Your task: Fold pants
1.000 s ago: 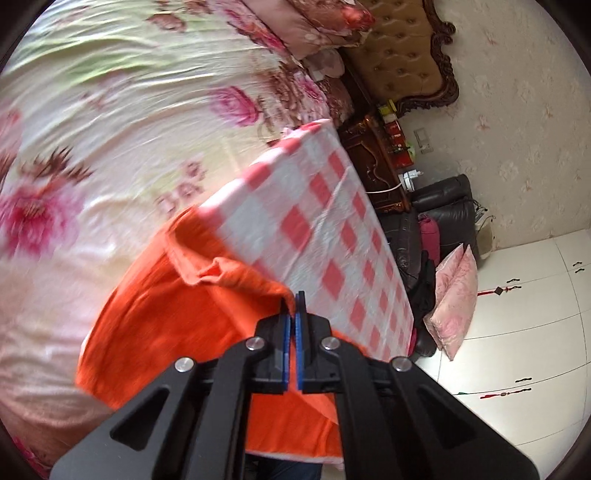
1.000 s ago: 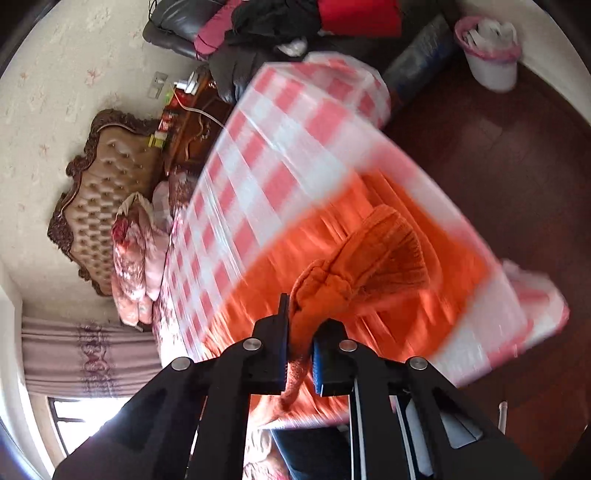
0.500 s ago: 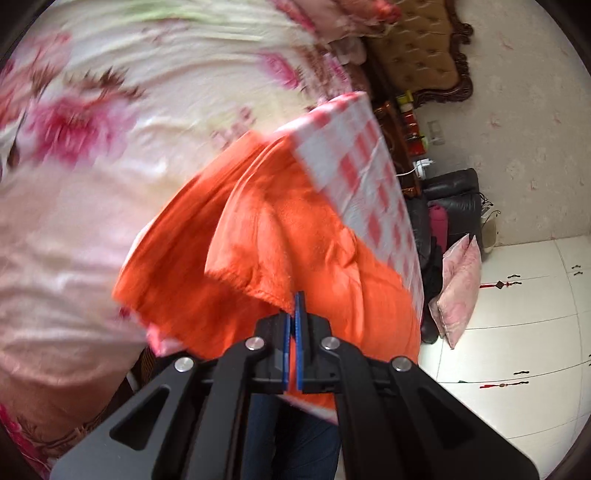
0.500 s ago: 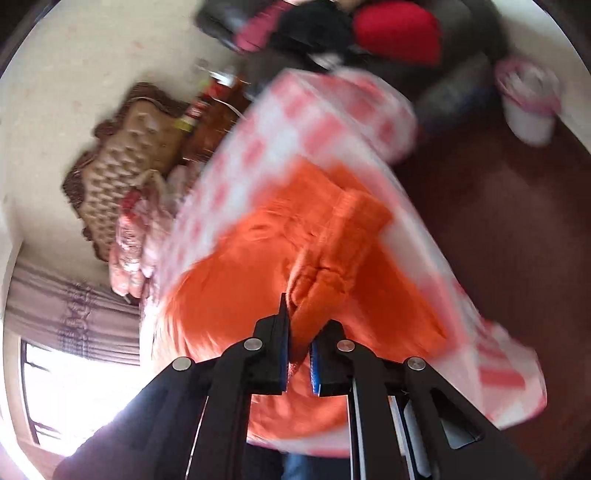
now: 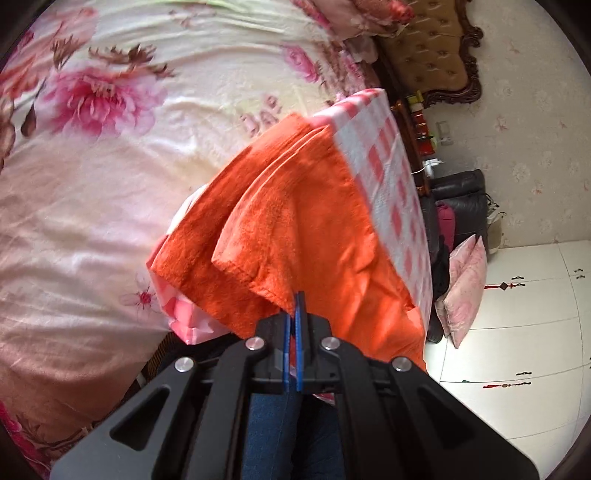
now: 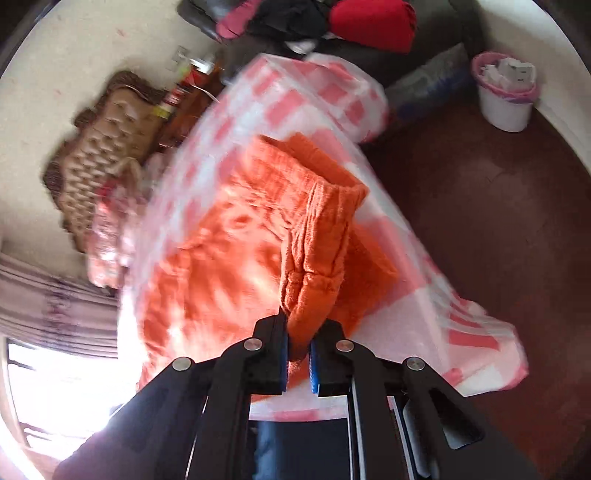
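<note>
**Both claws clamped on orange pants over the checked worktop**

Left claw (image 5: 294, 314): blue pads pressed together with almost no gap, pinching a thin hemmed corner of the orange pants (image 5: 295, 221). From that pinch, fabric lifted off the layers beneath, forming a loose flap with a stitched edge running up and to the left. Under the flap, more orange cloth lying flat, its left border overhanging the edge nearest the bed.

Right claw (image 6: 298, 347): narrowly parted, gripping a thick, gathered bunch of the pants (image 6: 314, 266), apparently the ribbed waistband, squeezed between the two pads. Bunch rising from the pads toward a raised, folded ridge; rest of the garment spread to the left, blurred.

Pants resting on a worktop covered with a pink-and-white checked cloth (image 5: 391, 177), which hangs over the sides and, in the right wrist view, drapes down toward the dark floor (image 6: 498, 221).

Beyond the worktop in the left wrist view: a bed with a floral quilt (image 5: 103, 166), a tufted brown headboard (image 5: 432, 48), pink cushions (image 5: 463, 284) leaning near white cabinet doors. In the right wrist view: a white bin with a pink liner (image 6: 506, 92), a pile of dark and red clothing (image 6: 332, 18) at the top, bright window at lower left.
</note>
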{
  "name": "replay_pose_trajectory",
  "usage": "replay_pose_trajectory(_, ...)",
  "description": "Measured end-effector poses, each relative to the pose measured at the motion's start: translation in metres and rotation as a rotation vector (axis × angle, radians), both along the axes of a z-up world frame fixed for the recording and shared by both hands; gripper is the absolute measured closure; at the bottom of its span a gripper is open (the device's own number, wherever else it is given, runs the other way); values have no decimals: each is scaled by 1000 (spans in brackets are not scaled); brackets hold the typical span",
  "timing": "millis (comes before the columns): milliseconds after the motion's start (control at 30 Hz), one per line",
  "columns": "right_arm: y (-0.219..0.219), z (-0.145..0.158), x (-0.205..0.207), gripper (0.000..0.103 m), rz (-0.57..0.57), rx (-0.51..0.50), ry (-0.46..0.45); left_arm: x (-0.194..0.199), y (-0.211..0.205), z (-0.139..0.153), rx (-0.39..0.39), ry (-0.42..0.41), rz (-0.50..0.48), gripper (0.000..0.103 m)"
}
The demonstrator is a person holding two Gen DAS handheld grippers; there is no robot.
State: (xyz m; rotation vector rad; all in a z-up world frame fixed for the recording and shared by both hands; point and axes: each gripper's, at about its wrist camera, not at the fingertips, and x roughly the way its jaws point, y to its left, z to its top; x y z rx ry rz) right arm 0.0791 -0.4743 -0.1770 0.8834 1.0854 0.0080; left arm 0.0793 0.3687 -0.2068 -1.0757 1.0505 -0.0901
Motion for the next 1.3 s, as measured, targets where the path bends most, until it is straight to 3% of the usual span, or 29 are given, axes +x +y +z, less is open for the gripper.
replay_pose_trajectory(267, 24, -1, 2, 93, 69, -237, 7, -3, -2, -10, 15, -20, -1, 102)
replay_pose_trajectory(467, 46, 1, 7, 94, 89, -422, 17, 5, 3, -2, 33, -34, 6, 101)
replay_pose_trajectory(567, 46, -2, 5, 94, 58, -417, 16, 33, -6, 25, 95, -32, -36, 101)
replay_pose_trajectory(667, 42, -3, 4, 94, 26, -384, 25, 72, -14, 59, 93, -35, -71, 102)
replay_pose_trajectory(700, 40, -3, 4, 94, 13, -369, 27, 88, -23, 94, 124, -98, -94, 102)
replay_pose_trajectory(767, 37, -4, 3, 94, -18, -340, 24, 95, -42, 178, 229, -321, -127, 102)
replay_pose_trajectory(833, 39, -5, 1, 94, -43, -340, 15, 85, -49, 209, 278, -415, -135, 102)
replay_pose_trajectory(900, 46, -5, 0, 95, -35, -373, 12, 82, -41, 178, 256, -328, -126, 102)
replay_pose_trajectory(1000, 49, -5, -2, 95, -42, -388, 6, 64, -18, 98, 213, -163, -79, 102)
replay_pose_trajectory(1100, 52, -4, 0, 94, -21, -398, 22, 39, -1, 41, 170, -79, -40, 102)
replay_pose_trajectory(1200, 52, -3, 3, 94, -5, -400, 34, 28, 9, 5, 133, -17, -21, 102)
replay_pose_trajectory(1300, 53, -3, 4, 95, 2, -407, 39, 23, 9, 6, 129, -26, -21, 102)
